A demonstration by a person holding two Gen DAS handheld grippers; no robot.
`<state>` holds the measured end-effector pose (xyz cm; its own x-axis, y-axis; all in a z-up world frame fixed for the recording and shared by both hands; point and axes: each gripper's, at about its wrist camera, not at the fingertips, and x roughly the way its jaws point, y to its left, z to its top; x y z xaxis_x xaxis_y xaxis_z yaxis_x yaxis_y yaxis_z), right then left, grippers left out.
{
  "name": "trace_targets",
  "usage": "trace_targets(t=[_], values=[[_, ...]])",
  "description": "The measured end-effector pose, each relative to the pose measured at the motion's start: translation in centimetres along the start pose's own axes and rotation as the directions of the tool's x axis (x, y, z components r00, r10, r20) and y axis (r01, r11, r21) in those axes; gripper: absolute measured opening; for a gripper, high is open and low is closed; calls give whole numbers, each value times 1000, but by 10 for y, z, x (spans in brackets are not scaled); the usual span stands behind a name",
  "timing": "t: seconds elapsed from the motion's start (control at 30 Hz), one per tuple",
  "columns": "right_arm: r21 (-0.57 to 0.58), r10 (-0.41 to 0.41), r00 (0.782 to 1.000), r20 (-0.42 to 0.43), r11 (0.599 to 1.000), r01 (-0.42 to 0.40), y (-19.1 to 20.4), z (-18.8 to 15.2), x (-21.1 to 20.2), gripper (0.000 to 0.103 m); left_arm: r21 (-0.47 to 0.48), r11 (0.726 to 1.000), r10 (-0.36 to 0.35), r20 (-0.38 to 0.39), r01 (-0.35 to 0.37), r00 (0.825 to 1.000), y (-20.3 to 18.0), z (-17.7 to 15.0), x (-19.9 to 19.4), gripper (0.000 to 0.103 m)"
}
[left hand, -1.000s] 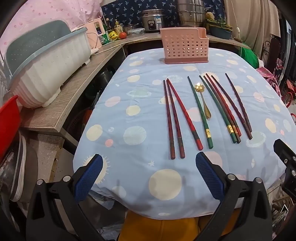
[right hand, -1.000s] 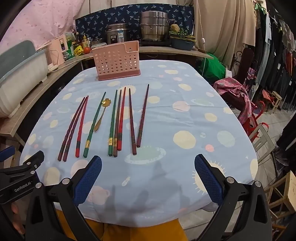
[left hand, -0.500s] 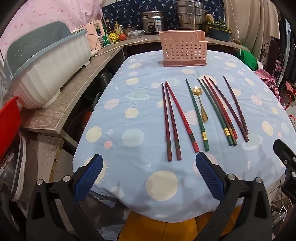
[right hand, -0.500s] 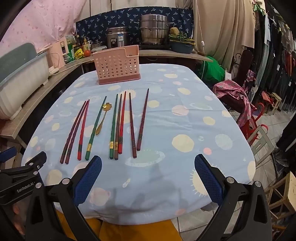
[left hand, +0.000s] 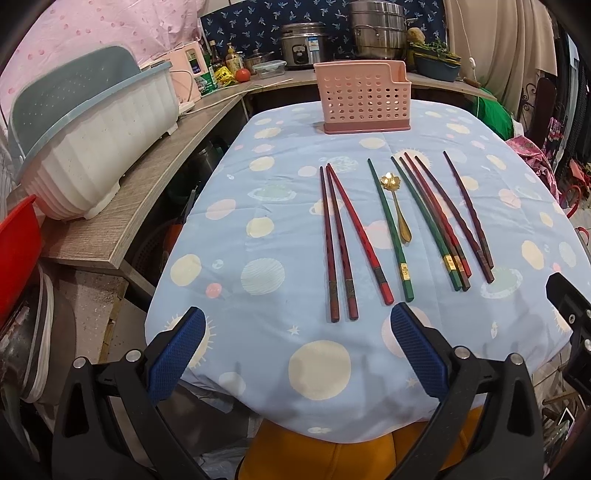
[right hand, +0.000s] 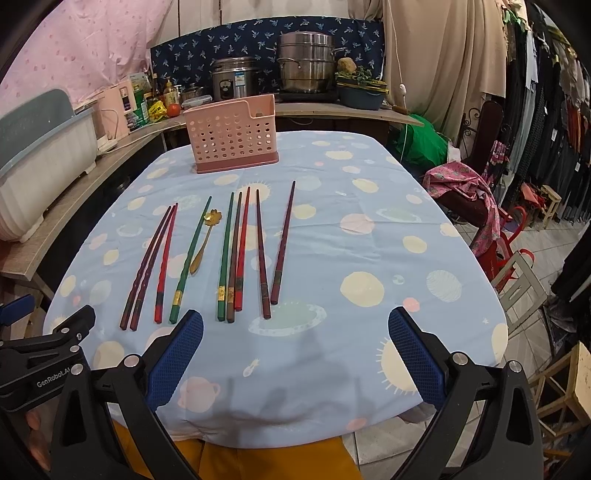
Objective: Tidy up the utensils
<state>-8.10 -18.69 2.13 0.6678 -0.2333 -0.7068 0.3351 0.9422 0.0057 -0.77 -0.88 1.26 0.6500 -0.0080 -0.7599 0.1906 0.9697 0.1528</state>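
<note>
"GenRobot.AI" marks the left claw point(right hand: 55, 354); both claws (right claw point(right hand: 295, 354) too) gape empty before red, green, maroon chopsticks point(left hand: 388, 229) and a gold spoon point(left hand: 397, 206).

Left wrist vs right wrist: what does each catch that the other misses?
Left wrist only: red tub at the left edge and the open left gripper.

Right wrist only: clothes rack, pink cloth, white chair, and the open right gripper.

Both: pink holder at the far end of the table, chopsticks in a row with the gold spoon among them, white bin, steel pots.
</note>
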Motion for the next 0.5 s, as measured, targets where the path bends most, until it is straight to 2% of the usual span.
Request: trace_targets(t=[0.5], values=[[-10, 17, 1000, 1, 1000, -17, 6, 0, -1, 96, -6, 1000, 13, -9, -13, 1000, 8, -5, -3, 96]])
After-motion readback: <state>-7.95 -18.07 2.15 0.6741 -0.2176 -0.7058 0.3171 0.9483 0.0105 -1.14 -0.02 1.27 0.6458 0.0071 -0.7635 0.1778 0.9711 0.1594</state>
